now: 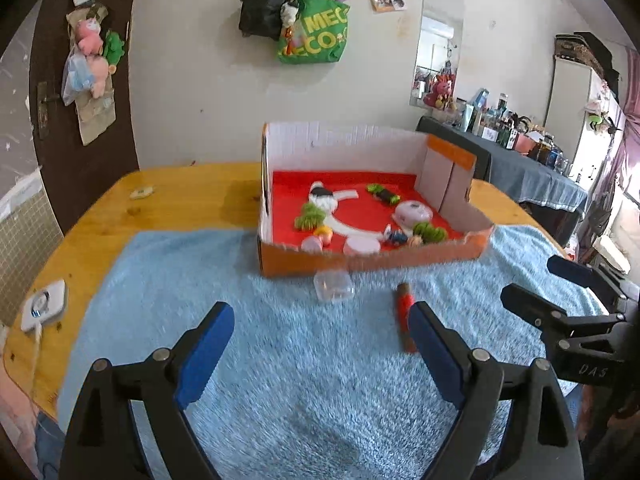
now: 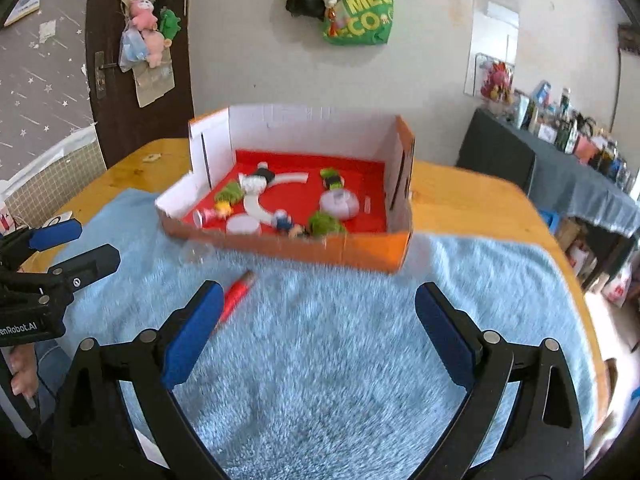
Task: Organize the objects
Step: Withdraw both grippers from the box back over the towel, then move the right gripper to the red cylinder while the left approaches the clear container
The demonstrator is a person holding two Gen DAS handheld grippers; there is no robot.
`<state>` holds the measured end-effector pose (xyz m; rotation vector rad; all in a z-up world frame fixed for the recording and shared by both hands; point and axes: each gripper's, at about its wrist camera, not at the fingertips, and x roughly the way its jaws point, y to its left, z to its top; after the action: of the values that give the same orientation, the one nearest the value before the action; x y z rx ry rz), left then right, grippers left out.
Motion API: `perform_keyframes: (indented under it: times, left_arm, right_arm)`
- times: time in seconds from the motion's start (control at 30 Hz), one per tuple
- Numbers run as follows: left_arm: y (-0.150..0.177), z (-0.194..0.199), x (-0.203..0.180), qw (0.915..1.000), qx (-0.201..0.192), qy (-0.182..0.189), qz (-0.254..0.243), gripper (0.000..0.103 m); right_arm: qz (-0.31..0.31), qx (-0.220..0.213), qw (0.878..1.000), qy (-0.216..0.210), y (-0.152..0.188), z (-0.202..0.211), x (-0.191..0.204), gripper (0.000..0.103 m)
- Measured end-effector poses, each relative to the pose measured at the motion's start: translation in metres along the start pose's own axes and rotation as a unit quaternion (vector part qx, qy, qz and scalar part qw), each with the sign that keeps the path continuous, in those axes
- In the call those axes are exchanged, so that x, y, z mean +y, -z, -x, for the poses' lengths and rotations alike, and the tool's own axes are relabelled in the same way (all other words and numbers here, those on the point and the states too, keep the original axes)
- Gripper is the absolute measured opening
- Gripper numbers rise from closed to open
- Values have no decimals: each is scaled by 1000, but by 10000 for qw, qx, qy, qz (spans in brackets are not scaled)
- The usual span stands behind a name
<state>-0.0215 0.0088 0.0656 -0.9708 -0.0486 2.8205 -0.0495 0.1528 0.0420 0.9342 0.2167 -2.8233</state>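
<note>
An orange cardboard box [image 1: 372,262] with a red floor stands on a blue towel [image 1: 280,360]; it also shows in the right wrist view [image 2: 360,252]. Several small toys and round lids lie inside it. On the towel before the box lie a clear plastic case [image 1: 334,286] and a red stick-shaped object [image 1: 404,312], which the right wrist view shows too [image 2: 236,296]. My left gripper [image 1: 320,320] is open and empty above the towel, its right finger beside the red stick. My right gripper [image 2: 320,304] is open and empty, right of the stick.
The towel covers a wooden table [image 1: 180,200]. A white charger [image 1: 44,306] lies at the table's left edge. A dark side table [image 1: 540,176] crowded with bottles stands at the right. Bags [image 1: 312,28] hang on the wall behind.
</note>
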Motion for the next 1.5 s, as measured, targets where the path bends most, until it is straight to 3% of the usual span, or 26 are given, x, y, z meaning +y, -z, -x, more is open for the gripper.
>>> perform_keyframes:
  times: [0.23,0.43,0.87,1.1,1.33,1.5]
  left_arm:
    - [31,-28,0,9994,305,42,187,90]
    - [39,-37,-2,9989,422,75,191,90]
    - [34,-36,8,9992,381,-80,47,90]
    - [28,-36,32,9986,387,-260,256,90]
    - [17,-43,42,9984,446,-198,300,91]
    - [8,-53,39,9982,570,-23,203,91]
  right_arm:
    - [-183,154,9996,127,26,-18,-7,98]
    - [-191,261,9994,159,33,-25,-10,98]
    - [7,520,9983,-249,27,-42,9,98]
    - [108,853,9934,-756,17,-59,31,98]
    - [518,1123,9901,-656,8,-78,54,98]
    - [520,1226,9900,-456,6,-80,43,98]
